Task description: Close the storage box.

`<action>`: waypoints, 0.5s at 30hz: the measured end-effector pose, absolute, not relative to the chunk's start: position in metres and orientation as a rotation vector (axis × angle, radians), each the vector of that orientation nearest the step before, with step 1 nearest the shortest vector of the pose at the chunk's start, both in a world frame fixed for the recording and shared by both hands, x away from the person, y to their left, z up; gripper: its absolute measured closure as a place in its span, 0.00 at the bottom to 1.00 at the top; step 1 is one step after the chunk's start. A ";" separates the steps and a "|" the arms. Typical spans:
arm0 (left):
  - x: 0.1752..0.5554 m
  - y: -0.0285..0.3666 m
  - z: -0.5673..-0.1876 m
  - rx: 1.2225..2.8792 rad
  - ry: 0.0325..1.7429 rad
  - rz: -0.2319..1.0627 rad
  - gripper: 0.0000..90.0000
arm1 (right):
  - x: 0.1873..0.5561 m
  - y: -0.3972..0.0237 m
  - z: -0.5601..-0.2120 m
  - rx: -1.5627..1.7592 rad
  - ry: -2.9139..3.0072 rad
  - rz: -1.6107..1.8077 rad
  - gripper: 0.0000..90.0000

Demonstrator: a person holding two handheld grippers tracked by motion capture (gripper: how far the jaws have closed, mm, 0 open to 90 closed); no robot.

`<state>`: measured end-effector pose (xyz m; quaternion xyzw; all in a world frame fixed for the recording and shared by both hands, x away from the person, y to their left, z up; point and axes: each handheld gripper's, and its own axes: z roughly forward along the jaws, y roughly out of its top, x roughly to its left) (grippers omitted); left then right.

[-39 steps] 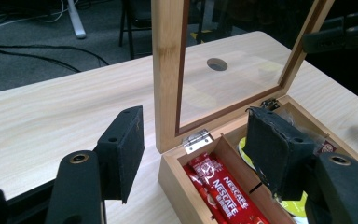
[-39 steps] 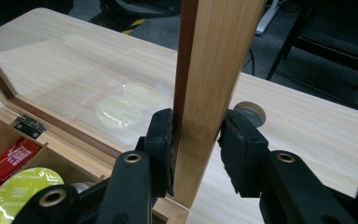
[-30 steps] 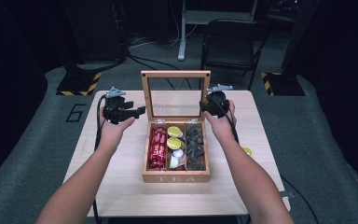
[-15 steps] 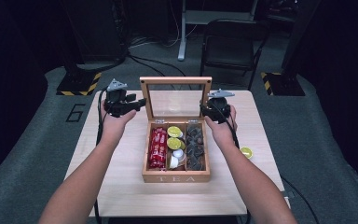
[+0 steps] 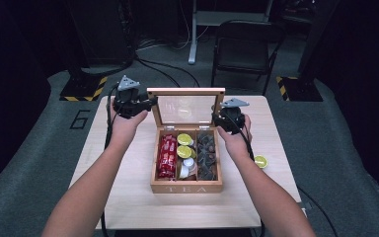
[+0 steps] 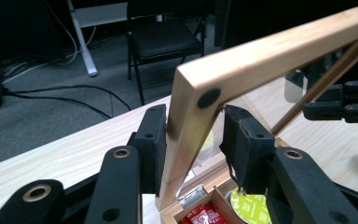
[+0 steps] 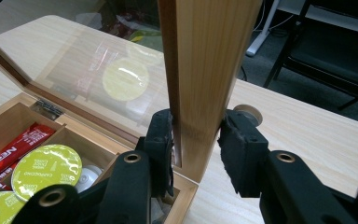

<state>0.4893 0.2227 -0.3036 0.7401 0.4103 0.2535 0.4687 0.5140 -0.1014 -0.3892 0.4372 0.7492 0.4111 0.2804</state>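
- Left gripper (image 6: 191, 140) fingers have just closed in on the lid's (image 5: 186, 92) wooden side rail.
- Right gripper (image 7: 196, 149) fingers clamp the opposite rail of the tea box (image 5: 186, 186).

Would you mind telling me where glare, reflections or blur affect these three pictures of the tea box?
High view: table brightly lit against a dark room; pale reflected patches on the glass lid; soft overall. Left gripper view: the lid's wooden frame is sharp; the near jaws are slightly soft. Right gripper view: the glass mirrors a yellow capsule as a washed-out disc; the chair behind is blurred.
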 end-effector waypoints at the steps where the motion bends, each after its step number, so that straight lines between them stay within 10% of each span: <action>1: 0.488 0.221 -0.304 1.812 1.004 0.636 0.68 | 0.514 -0.102 -0.389 1.170 2.007 1.104 0.71; 15: 0.480 0.223 -0.306 1.836 0.980 0.654 0.71 | 0.510 -0.107 -0.393 1.158 2.057 1.144 0.61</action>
